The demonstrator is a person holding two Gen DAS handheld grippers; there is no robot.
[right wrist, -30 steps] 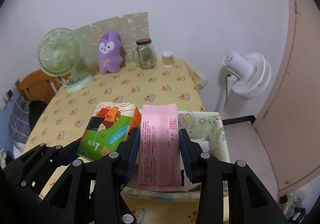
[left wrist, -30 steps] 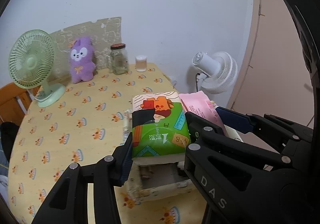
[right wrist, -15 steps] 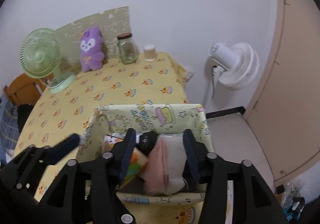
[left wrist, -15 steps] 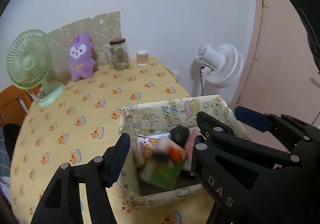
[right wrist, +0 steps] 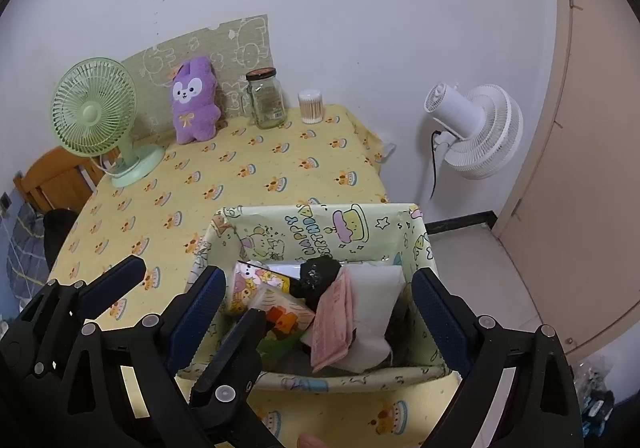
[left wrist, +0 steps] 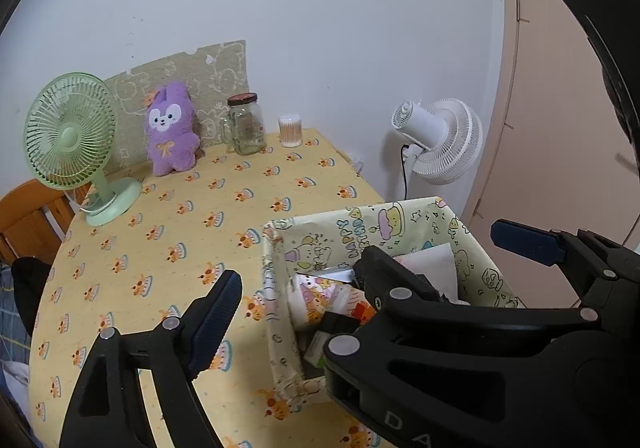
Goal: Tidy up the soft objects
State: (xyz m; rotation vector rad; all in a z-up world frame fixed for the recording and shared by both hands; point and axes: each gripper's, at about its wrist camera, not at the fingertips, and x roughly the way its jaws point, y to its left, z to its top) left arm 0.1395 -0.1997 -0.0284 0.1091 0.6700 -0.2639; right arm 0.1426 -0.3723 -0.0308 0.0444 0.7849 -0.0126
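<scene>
Both the left gripper (left wrist: 300, 296) and right gripper (right wrist: 320, 300) hover with fingers wide and empty over the fabric basket (right wrist: 320, 226), where the soft packs (right wrist: 340, 320) seemingly lie dropped, so next comes fetching the purple plush (right wrist: 194, 106) across the worktop (right wrist: 240, 176).

Two fans are in view: one green desk fan (right wrist: 96, 108) on the table and one white fan (right wrist: 476, 128) beyond its far edge. On the yellow tablecloth (right wrist: 240, 176) stand one purple plush toy (right wrist: 194, 106), one glass jar (right wrist: 266, 98), one small tub of cotton swabs (right wrist: 310, 106) and one patterned storage box (right wrist: 320, 232). The box holds one pink packet (right wrist: 334, 322), one white pack (right wrist: 374, 304), one orange-and-green pack (right wrist: 282, 318), one cartoon-printed pack (right wrist: 250, 284) and one black item (right wrist: 318, 276); two grippers show, left (left wrist: 298, 284) and right (right wrist: 316, 306).
</scene>
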